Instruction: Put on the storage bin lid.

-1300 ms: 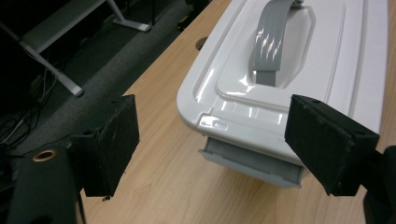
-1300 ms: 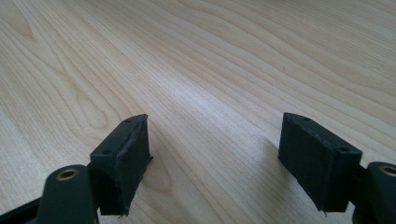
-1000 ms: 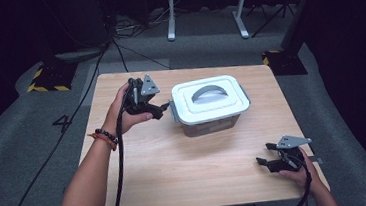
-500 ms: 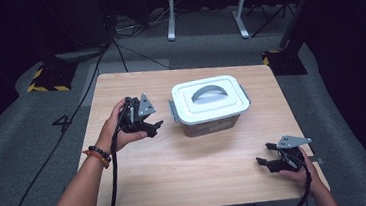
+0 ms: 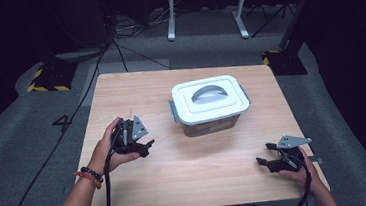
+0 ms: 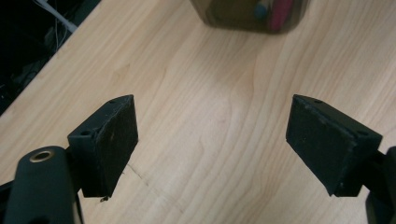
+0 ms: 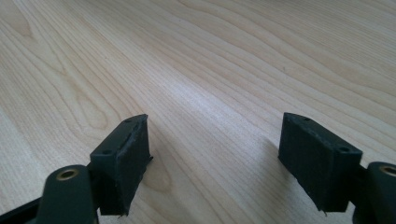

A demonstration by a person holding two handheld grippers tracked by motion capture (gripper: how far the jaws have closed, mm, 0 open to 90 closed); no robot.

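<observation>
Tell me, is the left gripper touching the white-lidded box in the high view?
No, the left gripper sits open over bare table, clearly apart from the box.

Box (image 5: 211, 111): white lid (image 5: 208, 98) with grey handle (image 5: 207, 94), smoky translucent body; blue and pink items show through the wall (image 6: 266, 9). Table (image 5: 135, 94): pale wood, wavy grain. Left gripper (image 5: 146, 147) and right gripper (image 5: 265, 159): black, grey top plates. Floor: grey carpet. Yellow-black hazard stripes (image 5: 44, 87) off the table's far left corner.
</observation>
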